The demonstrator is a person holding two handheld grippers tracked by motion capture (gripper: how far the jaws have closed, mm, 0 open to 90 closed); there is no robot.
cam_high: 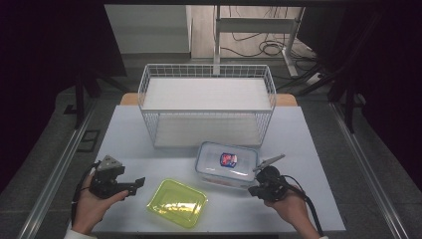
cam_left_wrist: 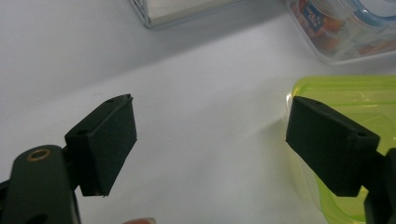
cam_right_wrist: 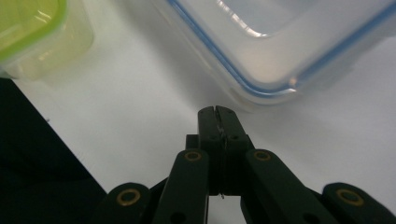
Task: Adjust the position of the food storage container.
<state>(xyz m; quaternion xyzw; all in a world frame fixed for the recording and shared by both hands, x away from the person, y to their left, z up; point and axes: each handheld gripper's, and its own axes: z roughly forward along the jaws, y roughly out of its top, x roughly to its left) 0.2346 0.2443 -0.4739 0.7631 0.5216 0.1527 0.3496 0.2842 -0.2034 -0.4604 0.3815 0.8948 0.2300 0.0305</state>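
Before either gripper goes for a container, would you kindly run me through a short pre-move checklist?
1. Left gripper jaws open: ok, set wide with bare table between them.
2. Right gripper jaws open: not ok, pressed together on nothing.
3. Green container within the left gripper's reach: ok, its rim sits just beyond one jaw.
4. Clear blue-rimmed container lid on: ok; whether latched, cannot tell.
5. Wire rack shelves free: ok, both look bare.
6. Right gripper apart from the clear container: ok, a gap shows.
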